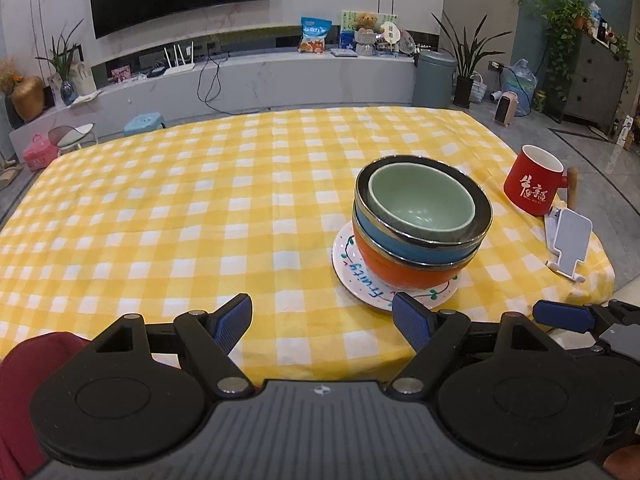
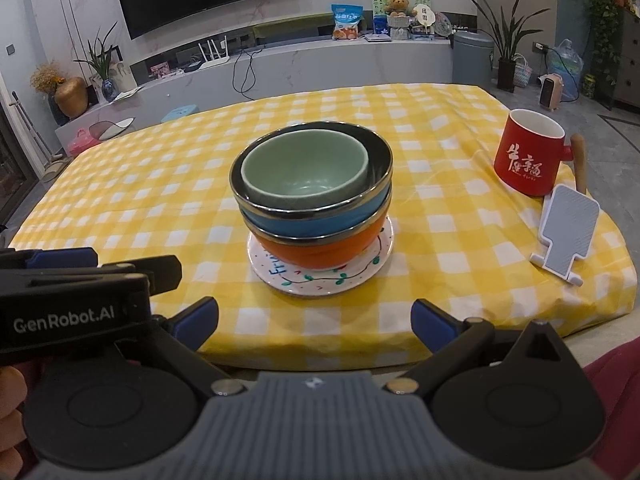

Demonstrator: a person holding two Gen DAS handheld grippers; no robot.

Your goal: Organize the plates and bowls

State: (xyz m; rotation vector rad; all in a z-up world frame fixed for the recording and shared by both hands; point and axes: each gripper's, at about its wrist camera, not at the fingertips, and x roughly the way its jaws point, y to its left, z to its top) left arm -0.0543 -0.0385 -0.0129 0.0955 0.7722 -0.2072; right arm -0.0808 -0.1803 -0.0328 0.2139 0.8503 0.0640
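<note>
A white plate with green vine drawing lies on the yellow checked tablecloth. On it stand three nested bowls: an orange bowl at the bottom, a blue steel-rimmed bowl in it, and a pale green bowl on top. My left gripper is open, near the table's front edge, its right finger just before the plate. My right gripper is open too, short of the plate, holding nothing.
A red mug with a wooden handle stands at the right of the table. A grey phone stand sits beside it near the right edge. Beyond the table are a TV wall, plants and a bin.
</note>
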